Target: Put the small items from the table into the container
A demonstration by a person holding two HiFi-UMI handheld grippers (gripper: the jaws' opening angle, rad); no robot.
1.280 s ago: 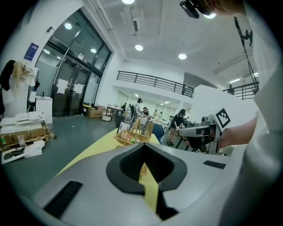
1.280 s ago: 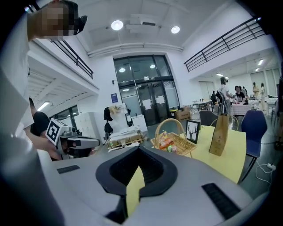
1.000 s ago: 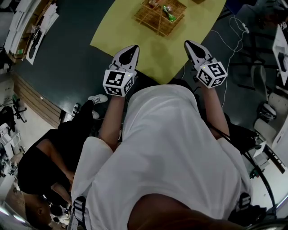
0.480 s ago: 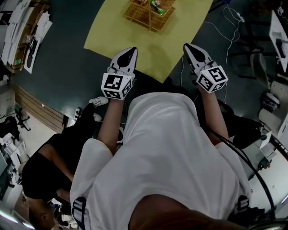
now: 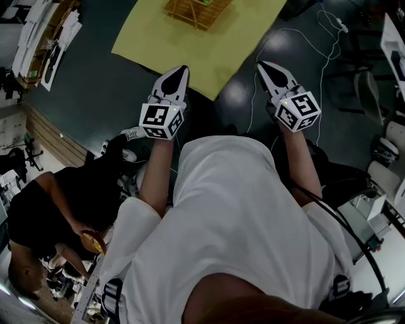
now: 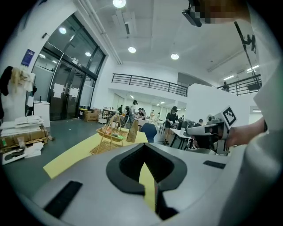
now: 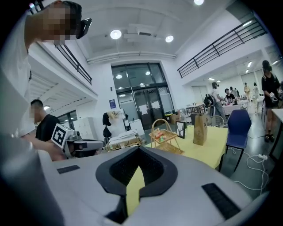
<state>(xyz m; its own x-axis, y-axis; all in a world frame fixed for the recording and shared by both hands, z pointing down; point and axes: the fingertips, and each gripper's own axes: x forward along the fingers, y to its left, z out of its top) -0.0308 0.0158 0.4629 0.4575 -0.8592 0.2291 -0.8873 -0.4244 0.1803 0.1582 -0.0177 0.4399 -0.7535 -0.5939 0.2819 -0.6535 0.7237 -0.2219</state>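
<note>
Both sets of jaws are clenched on nothing right now, my left gripper [image 5: 181, 68] poking just over the near edge of the yellow table [image 5: 158, 38] and my right gripper [image 5: 263, 66] hanging off its corner above the dark floor [image 5: 95, 88]. The wicker basket [image 5: 193, 7], with a few small items [image 7: 160, 135] already inside, sits ahead and well apart from both tips, up the table and a shade closer to the left one. A brown paper bag [image 7: 200, 129] stands near it, so I reckon the left leads the reach.
</note>
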